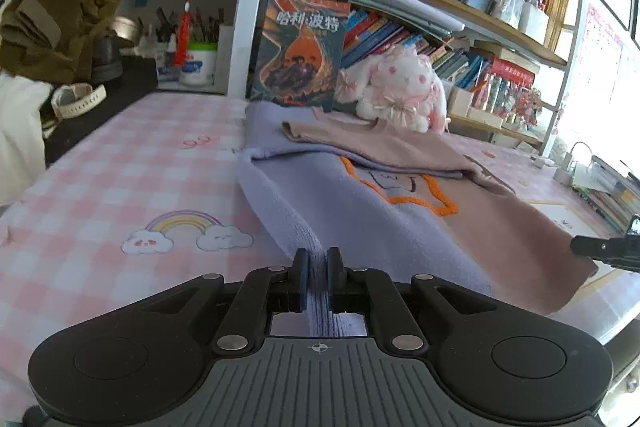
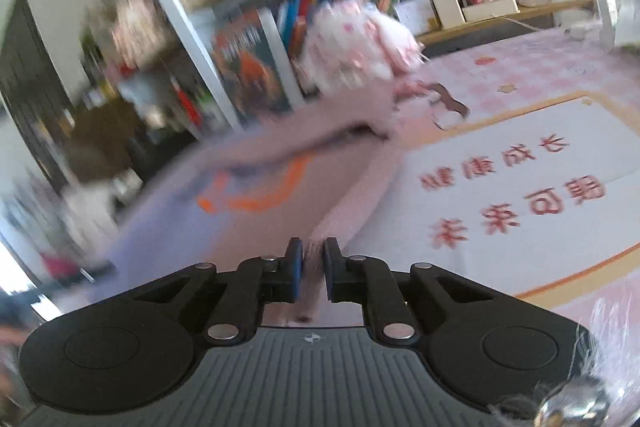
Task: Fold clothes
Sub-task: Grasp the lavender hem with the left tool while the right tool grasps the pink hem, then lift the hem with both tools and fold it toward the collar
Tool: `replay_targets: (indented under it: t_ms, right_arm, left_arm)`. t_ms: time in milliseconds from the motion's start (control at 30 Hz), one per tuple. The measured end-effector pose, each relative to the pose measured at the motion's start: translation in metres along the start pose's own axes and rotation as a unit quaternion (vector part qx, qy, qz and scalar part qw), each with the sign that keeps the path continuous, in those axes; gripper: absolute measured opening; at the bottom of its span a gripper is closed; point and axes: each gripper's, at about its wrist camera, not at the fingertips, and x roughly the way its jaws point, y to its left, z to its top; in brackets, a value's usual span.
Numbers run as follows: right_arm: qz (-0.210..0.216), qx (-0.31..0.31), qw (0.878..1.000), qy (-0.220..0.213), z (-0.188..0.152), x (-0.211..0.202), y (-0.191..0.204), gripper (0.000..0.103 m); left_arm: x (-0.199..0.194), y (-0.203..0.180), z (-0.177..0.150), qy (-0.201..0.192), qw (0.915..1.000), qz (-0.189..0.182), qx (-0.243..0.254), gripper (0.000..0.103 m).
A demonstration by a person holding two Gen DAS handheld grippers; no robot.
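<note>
Pink-and-white checked cloth covers the worktop point(image 1: 132, 163), with crowded bookshelves point(image 1: 460, 39) across the top of both frames. On it, mid-frame in the left wrist view, lies the lilac-and-beige sweater point(image 1: 360, 203) with its orange star outline point(image 1: 416, 195), one part already folded over the chest.

It looks soft, thick and light: it should drape and sag between two holds, not keep a line, and the ribbed hem gives the firmest bite. The left gripper point(image 1: 318, 269) has its fingers pinched narrow on the lilac hem corner. The right gripper point(image 2: 312, 261), fingers likewise narrow, nips the beige edge, though that view is blurred.

Open cloth with a rainbow print point(image 1: 184, 227) lies at lower left of the left view; a white printed panel point(image 2: 520, 183) fills the right of the right view. Behind the sweater, a book point(image 1: 300, 55) and plush toy point(image 1: 400, 87) stand close, so I judge a forward fold has little room to spare.
</note>
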Motion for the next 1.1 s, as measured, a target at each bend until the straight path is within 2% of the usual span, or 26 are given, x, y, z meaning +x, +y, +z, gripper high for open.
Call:
replay_targets:
  t_ms: [100,167,200,300,400,500,600,667,733,933,1100]
  right_arm:
    - [-0.012,0.005,1.0,0.024,0.0,0.006,-0.002,0.011]
    - [-0.02,0.006,0.999,0.033,-0.001,0.008,-0.002,0.015]
    - [-0.021,0.011,0.999,0.034,-0.002,0.008,-0.003,0.018]
    - [-0.022,0.02,0.999,0.039,-0.005,0.008,-0.005,0.029]
    - [-0.024,0.023,0.998,0.045,-0.009,0.009,-0.006,0.029]
    - [-0.018,0.031,0.998,0.047,-0.011,0.013,-0.008,0.03]
    - [-0.012,0.031,0.998,0.047,-0.01,0.018,-0.008,0.028]
    - [-0.012,0.032,0.998,0.049,-0.011,0.02,-0.009,0.018]
    - [-0.012,0.036,0.998,0.049,-0.012,0.02,-0.011,0.012]
    - [-0.006,0.053,0.997,0.047,-0.022,0.002,-0.016,0.009]
    - [0.011,0.073,0.996,0.057,-0.033,-0.031,-0.021,0.009]
  left_arm:
    - [0.005,0.004,-0.004,0.018,0.9997,0.006,-0.013,0.013]
    - [0.005,0.009,-0.006,0.026,0.9994,0.006,-0.023,0.025]
    - [0.005,0.011,-0.007,0.031,0.9992,0.006,-0.026,0.028]
    - [0.006,0.013,-0.012,0.046,0.9986,0.008,-0.026,0.03]
    - [0.006,0.014,-0.013,0.044,0.9985,0.0,-0.033,0.033]
    - [0.009,0.016,-0.013,0.041,0.9981,-0.014,-0.045,0.032]
    - [0.013,0.022,-0.014,0.033,0.9962,-0.035,-0.073,0.027]
    - [0.016,0.025,-0.015,0.035,0.9943,-0.045,-0.09,0.011]
    - [0.016,0.027,-0.018,0.033,0.9929,-0.053,-0.102,0.008]
    - [0.0,0.034,-0.03,0.035,0.9862,-0.087,-0.136,0.008]
    - [-0.026,0.039,-0.046,0.042,0.9776,-0.121,-0.168,0.008]
